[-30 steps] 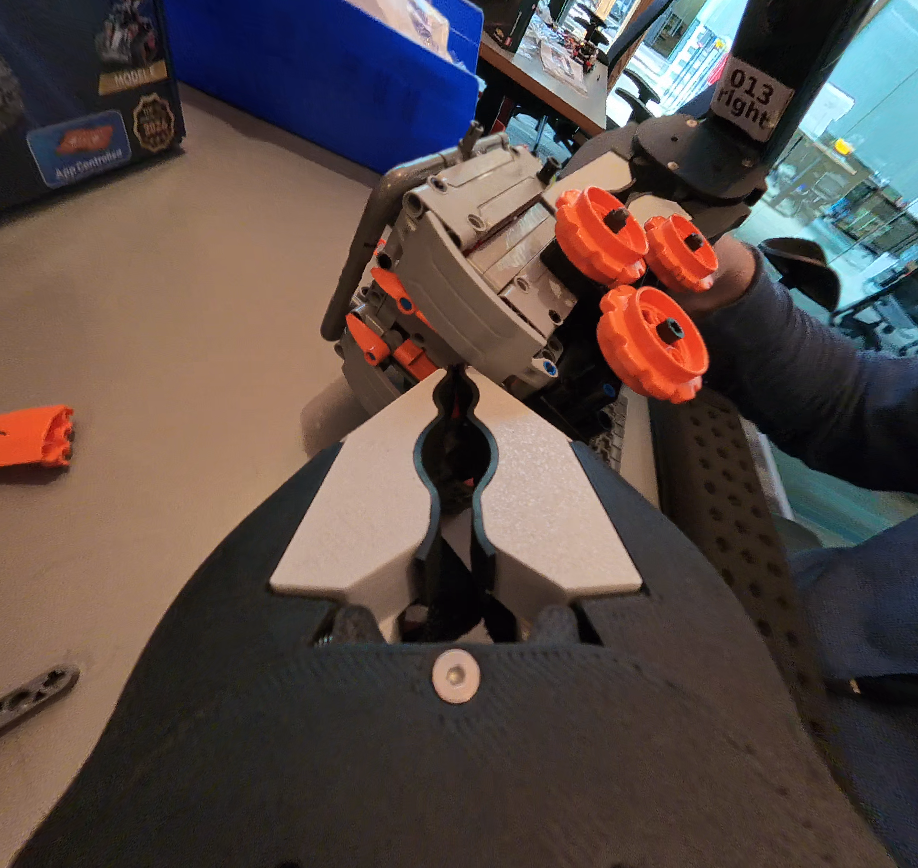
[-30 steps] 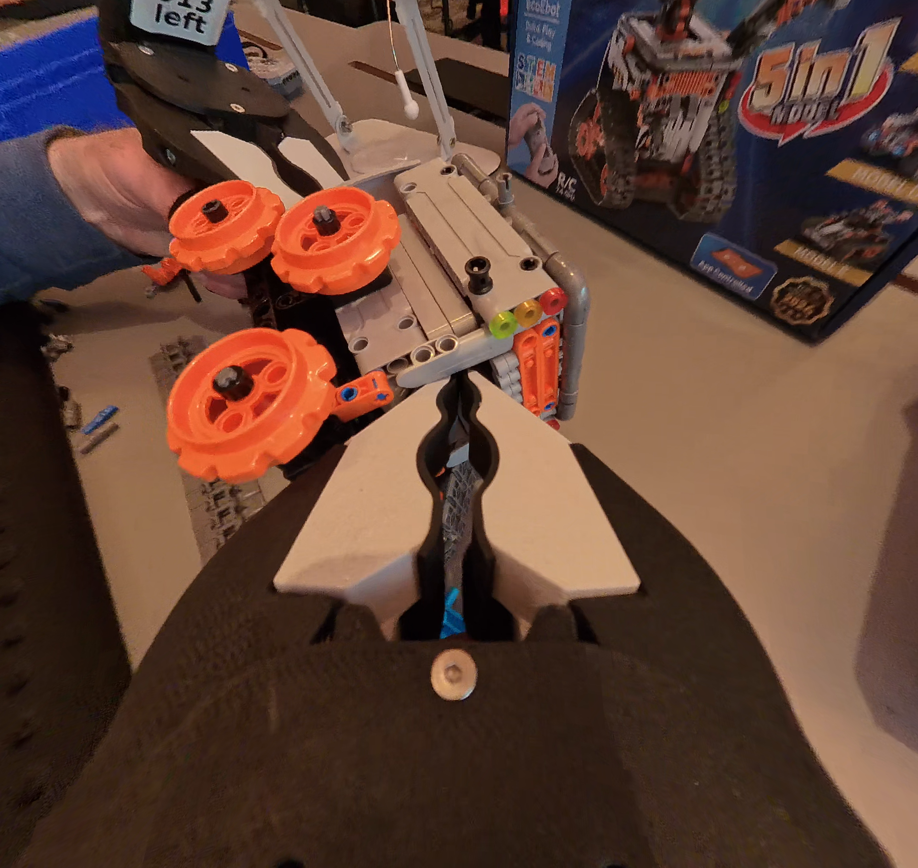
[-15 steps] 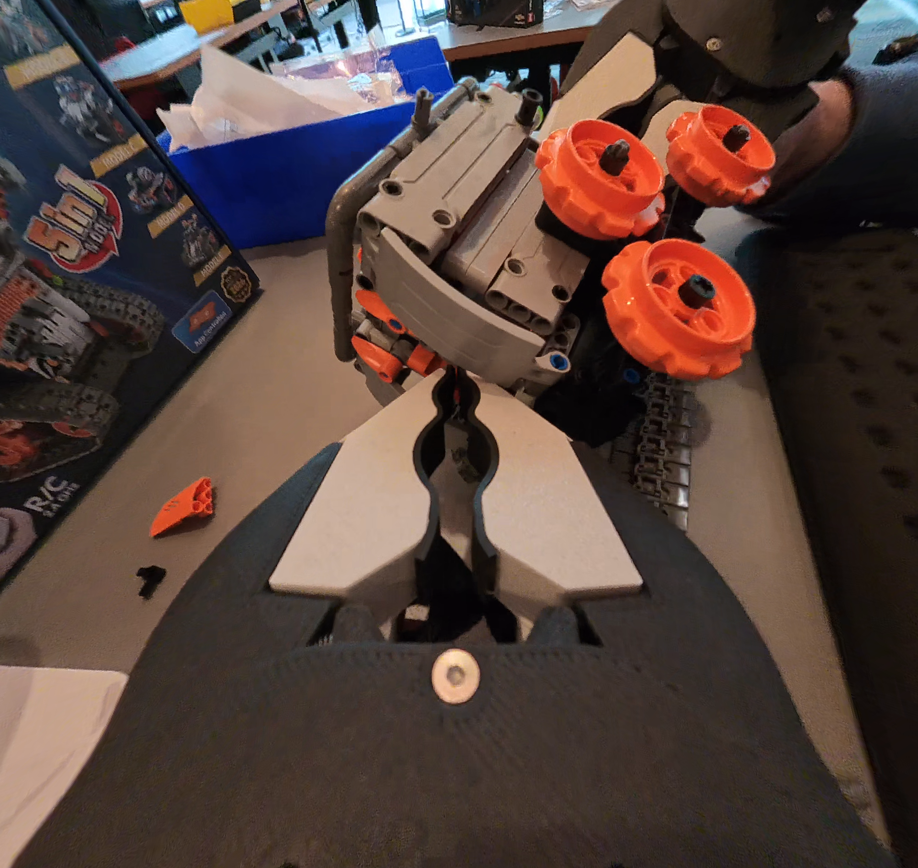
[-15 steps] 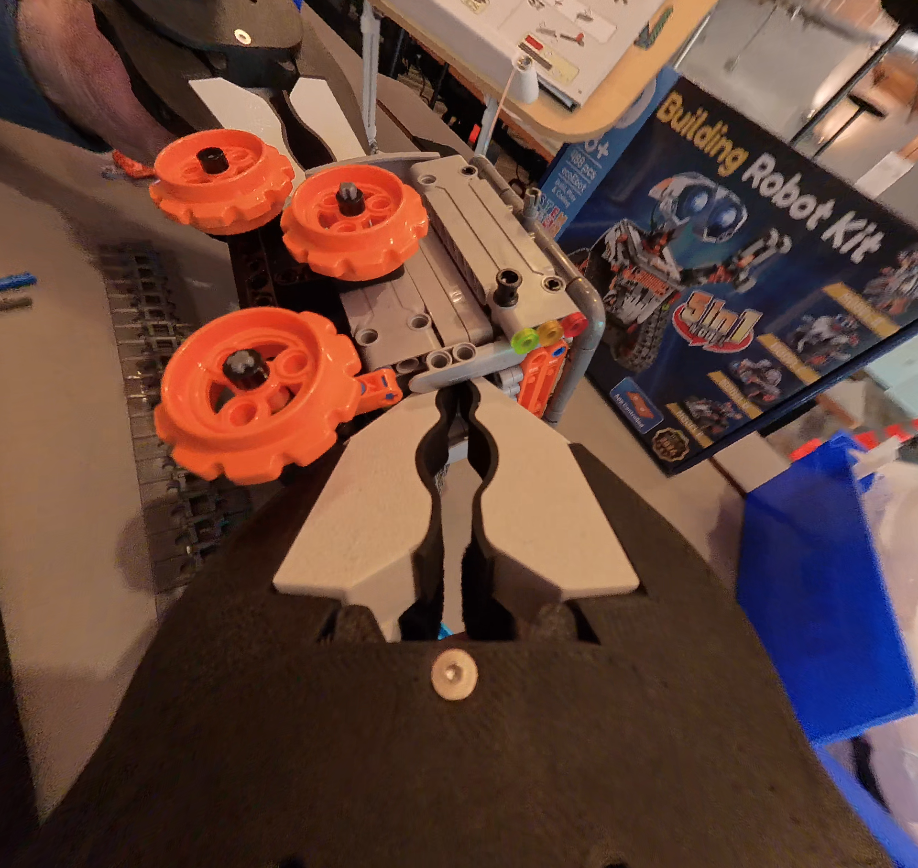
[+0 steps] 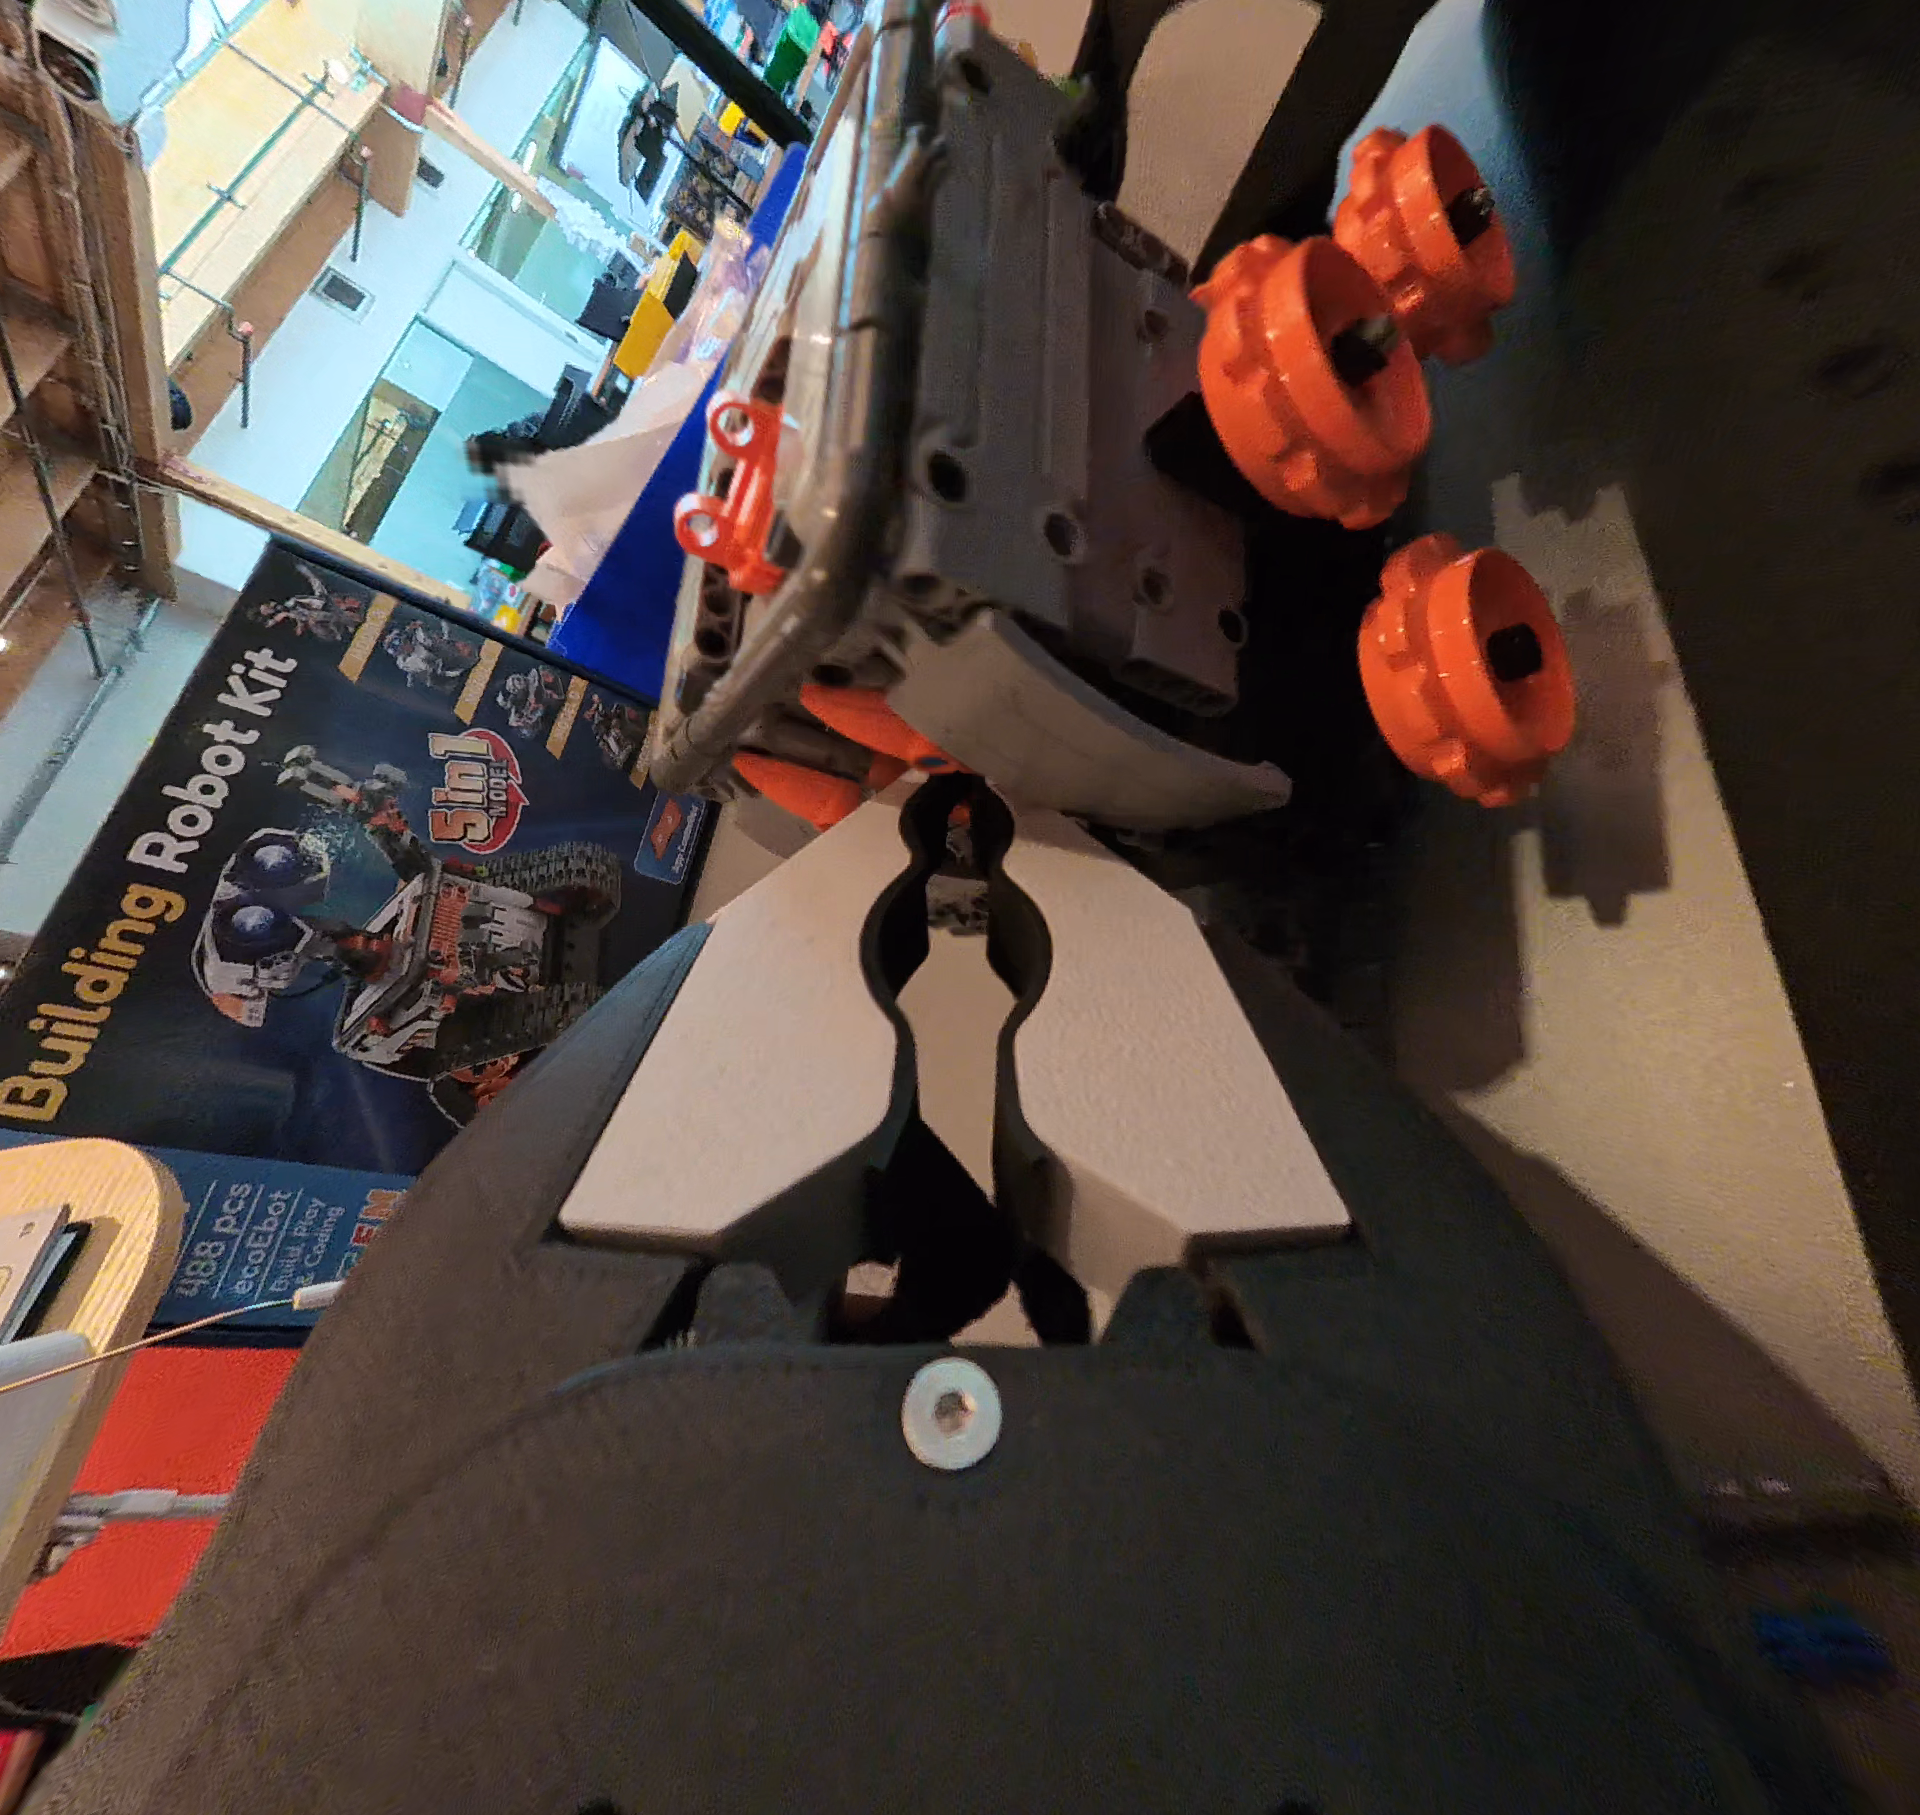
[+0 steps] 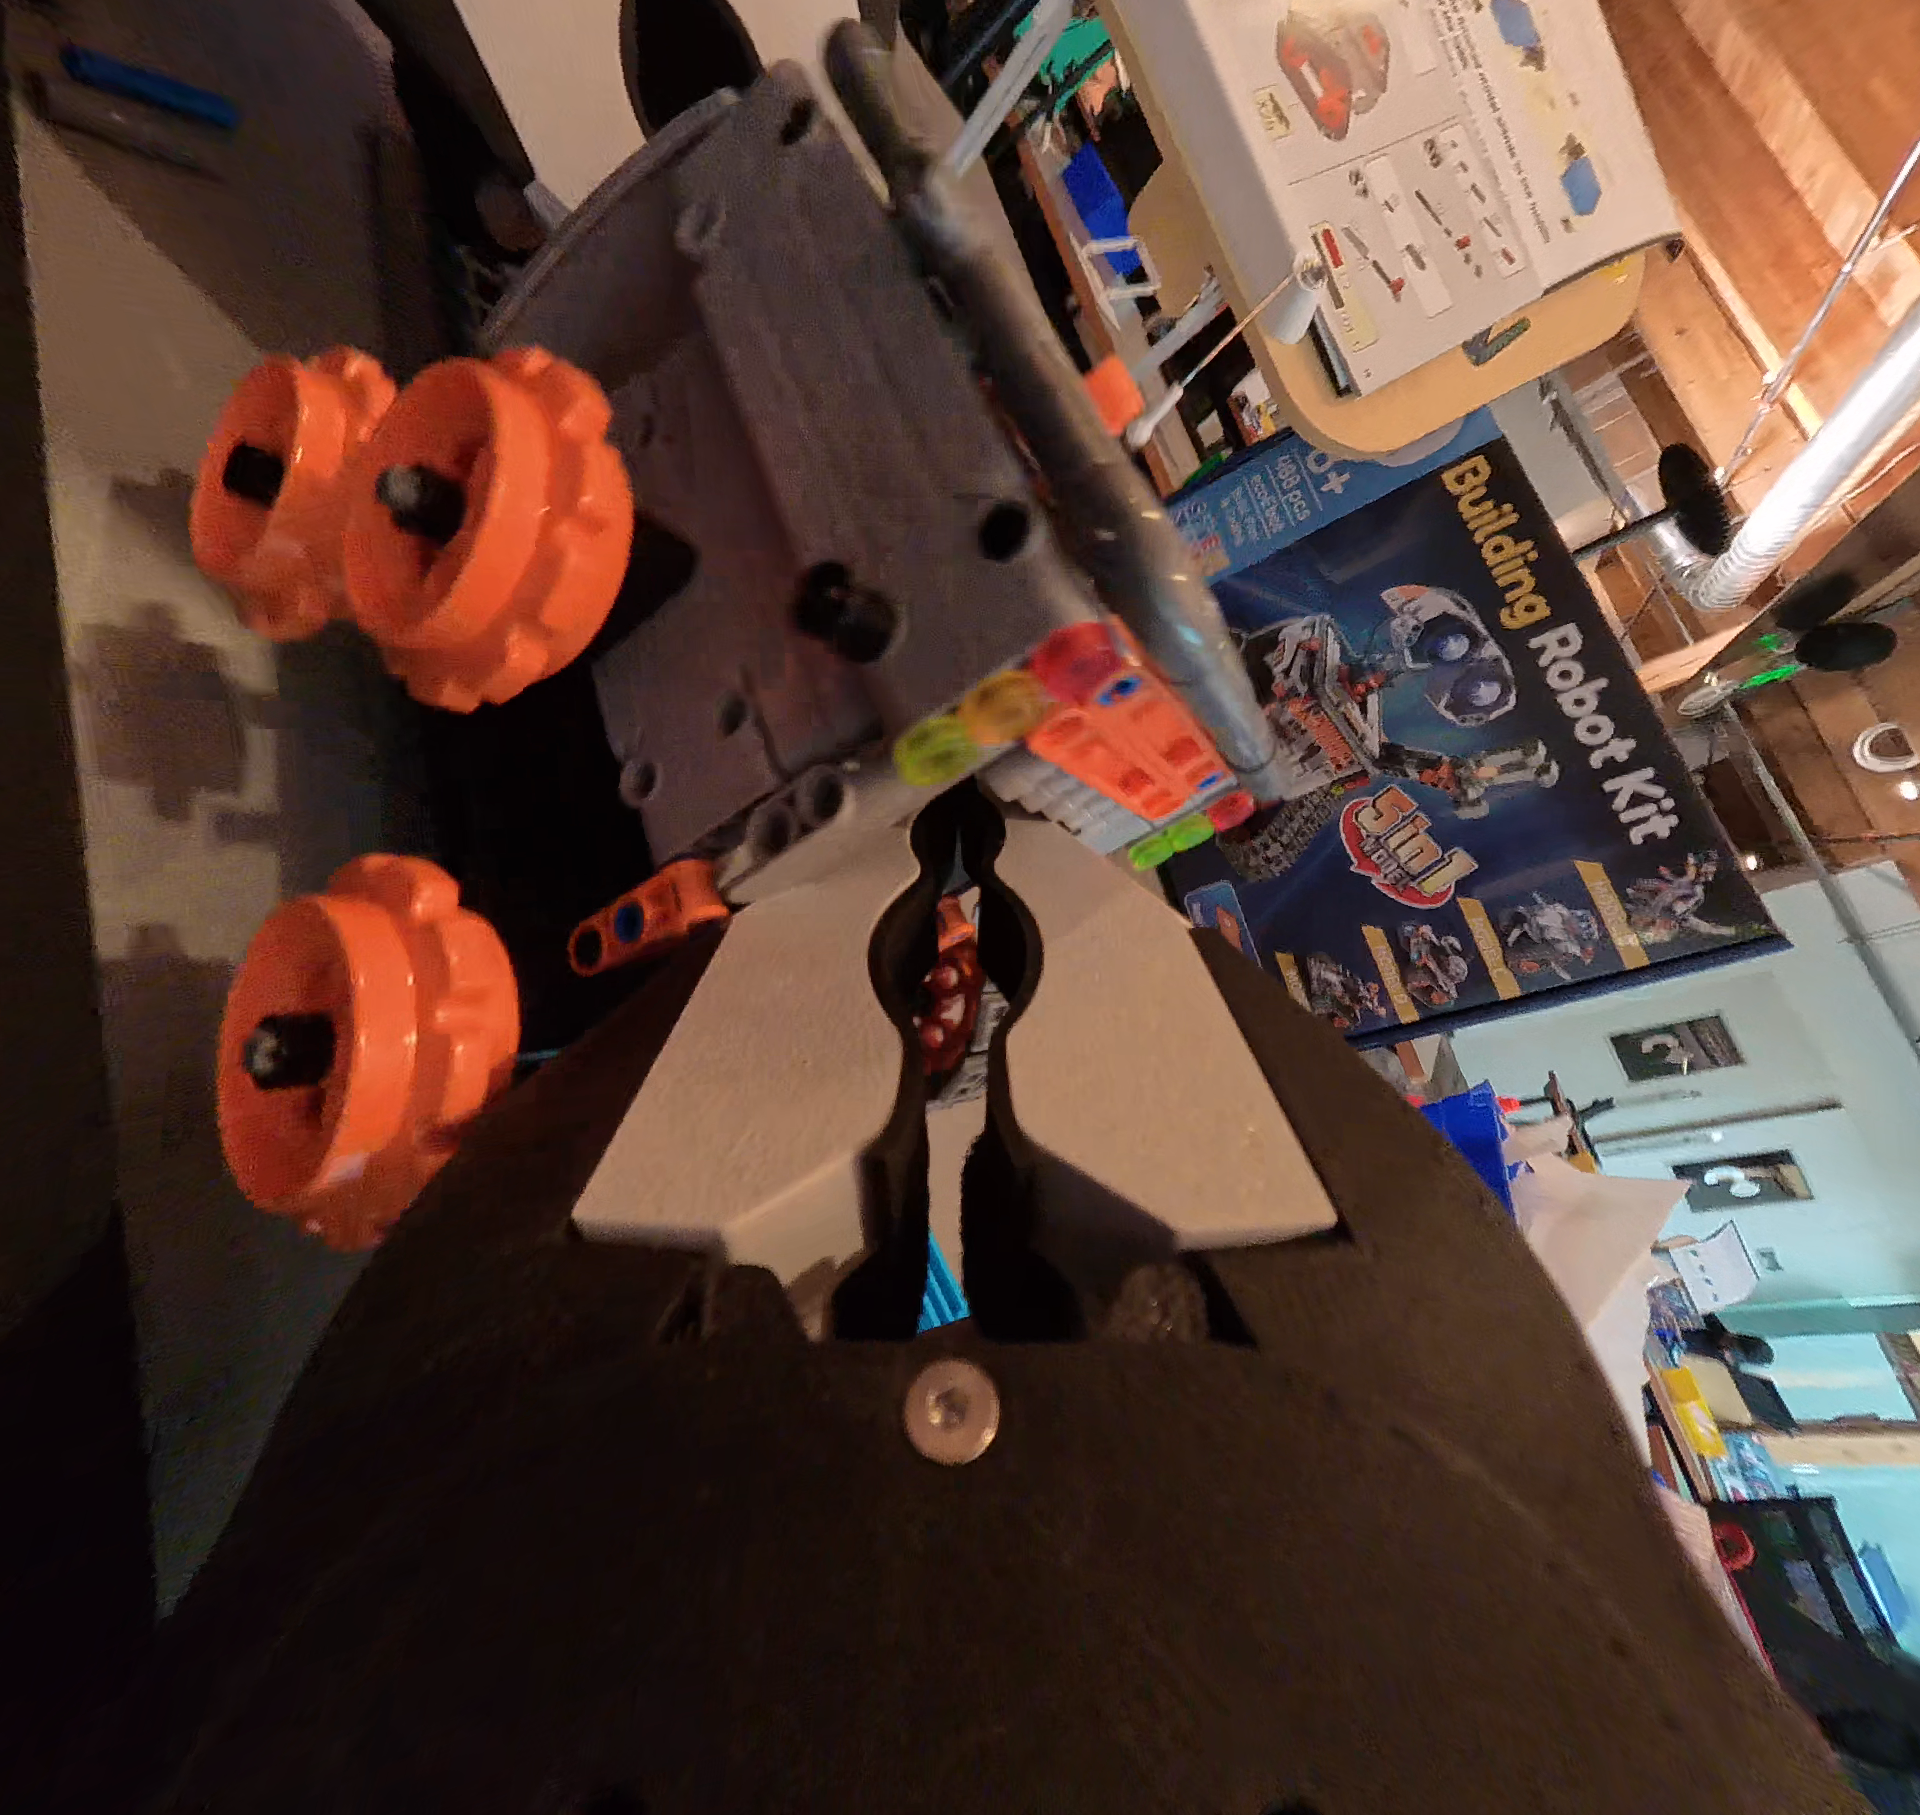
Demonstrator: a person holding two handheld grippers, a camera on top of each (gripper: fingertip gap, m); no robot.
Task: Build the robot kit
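A grey brick-built robot model (image 5: 1039, 477) with three orange toothed wheels (image 5: 1309, 378) on one side is held in the air between both grippers. My left gripper (image 5: 956, 809) is shut on the model's lower edge, by its orange parts. My right gripper (image 6: 956, 815) is shut on the opposite end of the same model (image 6: 831, 477), just under its green, yellow and red studs (image 6: 1003, 705). The other gripper's pale fingers (image 5: 1216, 92) show behind the model in each view. Both views are rolled sideways.
A dark blue kit box (image 5: 312, 872) stands on the table, also in the right wrist view (image 6: 1507, 747). A blue bin (image 5: 665, 529) with white bags sits behind it. An instruction booklet on a wooden stand (image 6: 1382, 103) is above. A black track strip's shadow lies on the grey table (image 5: 1683, 1090). One gripper's finger ends stand about 6 cm off the other's.
Both grippers have rolled the model over sideways together, still gripping it. The table now runs up one side of each view, and the room behind has swung into sight.
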